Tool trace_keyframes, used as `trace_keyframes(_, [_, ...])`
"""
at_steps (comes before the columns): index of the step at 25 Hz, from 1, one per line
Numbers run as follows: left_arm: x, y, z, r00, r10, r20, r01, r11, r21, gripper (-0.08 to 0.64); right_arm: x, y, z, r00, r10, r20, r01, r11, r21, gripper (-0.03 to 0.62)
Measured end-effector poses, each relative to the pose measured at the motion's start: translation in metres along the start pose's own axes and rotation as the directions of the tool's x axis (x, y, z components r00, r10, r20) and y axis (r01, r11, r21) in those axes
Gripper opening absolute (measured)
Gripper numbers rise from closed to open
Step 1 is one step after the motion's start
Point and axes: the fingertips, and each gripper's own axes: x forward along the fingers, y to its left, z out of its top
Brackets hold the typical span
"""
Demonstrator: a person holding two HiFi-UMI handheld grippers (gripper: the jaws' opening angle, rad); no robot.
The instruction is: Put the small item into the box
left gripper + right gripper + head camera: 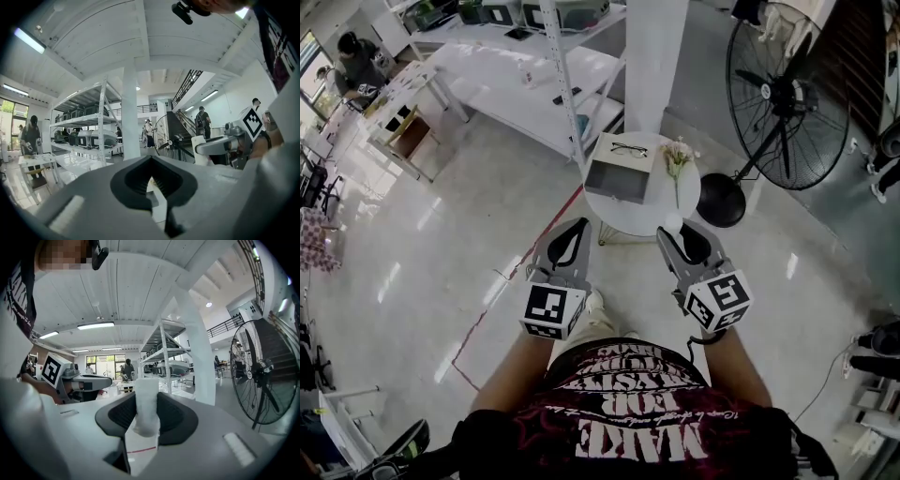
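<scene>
Carrying: judged across the views, the item is already picked up and is on its way to the box, not yet over it.
Head view, grippers: the left gripper [580,223] and right gripper [673,232] are held side by side in front of the person, both aimed at the round table [630,221].
Head view, box: the grey box [617,180] sits open on the table's left part, with glasses [629,148] lying on its raised lid (or a white panel behind it, hard to say). Flowers [677,157] lie just beside it on the right.
Head view, item: the white small item [673,221] shows at the right gripper's tip, near the table's near edge and apart from the box.
Left gripper view: the jaws meet at the tips with nothing between them; shelving [93,136] and a pillar [130,117] stand ahead.
Right gripper view: the jaws press on the small item, which stands upright between the pads and pokes above them. A standing fan [262,371] is to the right.
Next move: probably reach forward and left until the item hangs over the box's open cavity, clear of the flowers and glasses. Then lower it and part the jaws.
</scene>
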Motion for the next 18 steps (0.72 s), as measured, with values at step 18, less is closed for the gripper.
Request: trace_keyframes(18, [0.084, 0.074, -0.007, 0.998, -0.062, -0.029, 0.061, 0.998, -0.003, 0.001, 0.101, -0.037, 0.008, 0.999, -0.035, -0.020, 0.035, 0.999, 0.032, 0.155])
